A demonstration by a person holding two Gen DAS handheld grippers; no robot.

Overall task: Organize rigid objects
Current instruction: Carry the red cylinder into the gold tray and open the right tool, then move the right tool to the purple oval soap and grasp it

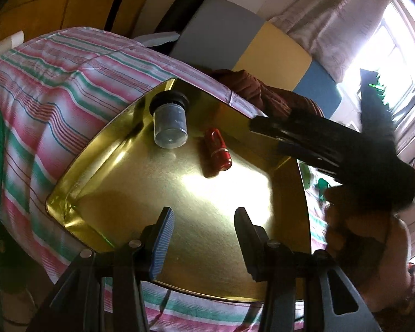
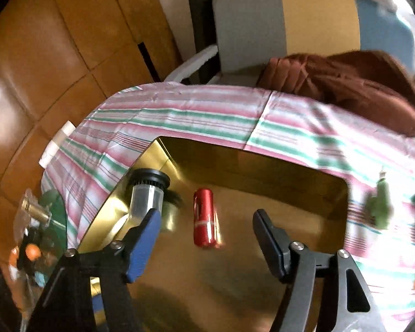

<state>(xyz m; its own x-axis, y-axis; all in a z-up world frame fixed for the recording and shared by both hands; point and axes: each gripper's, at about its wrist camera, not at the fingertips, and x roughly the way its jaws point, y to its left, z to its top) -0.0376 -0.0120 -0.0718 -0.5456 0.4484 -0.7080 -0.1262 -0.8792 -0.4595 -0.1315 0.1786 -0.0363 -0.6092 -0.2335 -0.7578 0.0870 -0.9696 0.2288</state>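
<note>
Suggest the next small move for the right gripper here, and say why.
Probably lift the right gripper clear and go for another item: its jaws stand open and empty, and the red capsule already lies in the gold tray beside the clear vial.

Setting: domestic room, likely a bedroom. Evidence: striped pink, green and white bedsheet (image 2: 207, 116); glossy tiled floor (image 2: 41, 55); curtained window (image 1: 395, 41); colour-block cushion (image 1: 262, 47); crumpled brown garment (image 2: 345, 83).

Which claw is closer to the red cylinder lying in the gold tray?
Right. The right claw hangs open just above the red cylinder; the left claw hovers open over the gold tray's near side.
</note>
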